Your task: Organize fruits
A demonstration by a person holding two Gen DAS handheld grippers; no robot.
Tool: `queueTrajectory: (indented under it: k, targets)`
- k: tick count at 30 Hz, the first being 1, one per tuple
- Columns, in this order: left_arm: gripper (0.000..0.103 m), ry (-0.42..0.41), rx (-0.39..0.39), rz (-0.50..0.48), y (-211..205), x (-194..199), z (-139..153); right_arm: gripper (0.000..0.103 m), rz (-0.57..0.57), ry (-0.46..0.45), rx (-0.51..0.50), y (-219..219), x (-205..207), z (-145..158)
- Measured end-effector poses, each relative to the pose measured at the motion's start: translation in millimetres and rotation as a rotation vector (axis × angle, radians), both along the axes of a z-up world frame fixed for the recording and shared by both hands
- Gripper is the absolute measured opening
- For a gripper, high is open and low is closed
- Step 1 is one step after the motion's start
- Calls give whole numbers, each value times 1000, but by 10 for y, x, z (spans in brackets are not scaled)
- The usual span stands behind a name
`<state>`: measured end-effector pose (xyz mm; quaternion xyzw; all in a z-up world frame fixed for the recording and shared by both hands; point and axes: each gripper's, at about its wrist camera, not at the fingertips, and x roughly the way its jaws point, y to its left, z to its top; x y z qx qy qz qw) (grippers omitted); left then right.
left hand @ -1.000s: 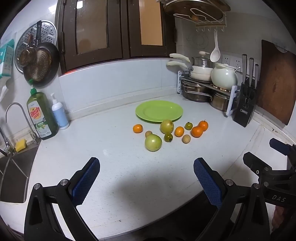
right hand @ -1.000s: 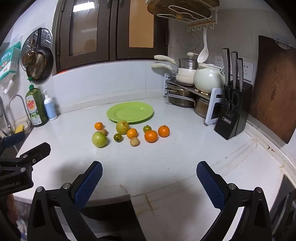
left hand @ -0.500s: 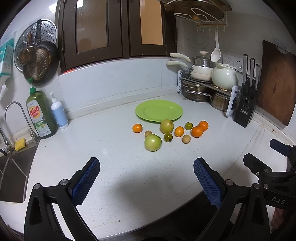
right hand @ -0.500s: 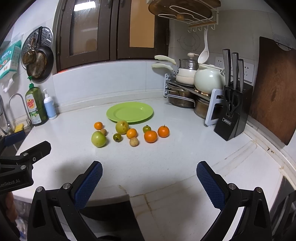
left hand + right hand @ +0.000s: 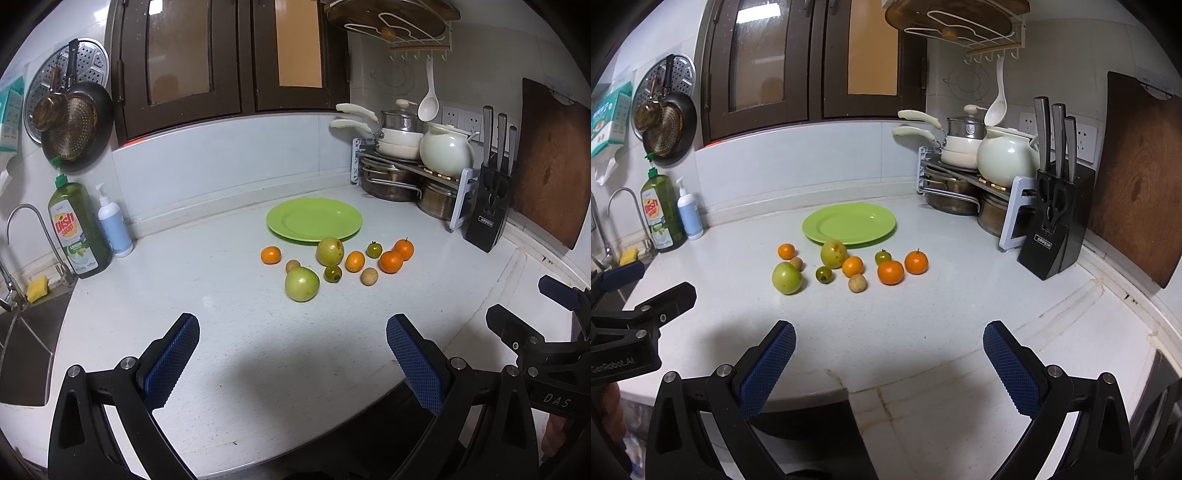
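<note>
**Both grippers wide open, nine fruits loose on the worktop**

The left gripper (image 5: pixel 291 354) hangs over the near edge of the white worktop (image 5: pixel 221 332) with its jaws spread wide and nothing between them. The right gripper (image 5: pixel 888 354) is likewise released and empty, well short of the fruit.

Ahead lie nine fruits, all on the worktop. Two are large and green: one nearest (image 5: pixel 301 283), one yellower (image 5: pixel 330 251) just beside the green plate (image 5: pixel 314 219). Four are orange: one apart at the left (image 5: pixel 270 255), one central (image 5: pixel 355 261), two touching at the right (image 5: pixel 391 261) (image 5: pixel 403 249). Two are small and dark green (image 5: pixel 332 273) (image 5: pixel 373 250), and two small and tan (image 5: pixel 292 265) (image 5: pixel 369 276). The plate holds nothing.
</note>
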<state>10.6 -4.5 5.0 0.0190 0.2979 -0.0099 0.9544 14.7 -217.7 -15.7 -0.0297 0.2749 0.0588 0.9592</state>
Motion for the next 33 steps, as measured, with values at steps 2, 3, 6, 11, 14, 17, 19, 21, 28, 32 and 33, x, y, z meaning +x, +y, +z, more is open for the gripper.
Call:
queueTrajectory:
  k: [2, 3, 6, 11, 14, 17, 19, 21, 28, 32, 33]
  targets:
    - [103, 2, 0, 0, -5, 5, -2, 102, 1, -1, -1, -13, 11, -1]
    - [103, 3, 0, 0, -6, 13, -2, 102, 3, -1, -1, -16, 20, 2]
    - [103, 5, -1, -1, 2, 28, -3, 102, 3, -1, -1, -11, 21, -6]
    - [103, 9, 0, -2, 9, 45, -4, 102, 2, 0, 0, -5, 23, -8]
    - [103, 8, 1, -2, 8, 52, -3, 102, 3, 0, -1, -4, 31, -13]
    - [103, 8, 2, -3, 16, 68, -3, 102, 3, 0, -2, -5, 34, -14]
    - [103, 9, 3, -2, 9, 66, -2, 102, 3, 0, -2, -5, 47, -15]
    - [103, 9, 0, -3, 4, 61, -2, 102, 2, -1, -1, -3, 43, -16]
    - [103, 13, 1, -7, 18, 98, -1, 102, 2, 3, -5, 21, 76, -28]
    - [103, 17, 2, -10, 17, 160, -9, 102, 0, 7, -7, 40, 101, -44]
    - [103, 18, 2, -11, 19, 167, -15, 102, -1, 8, -6, 45, 110, -50]
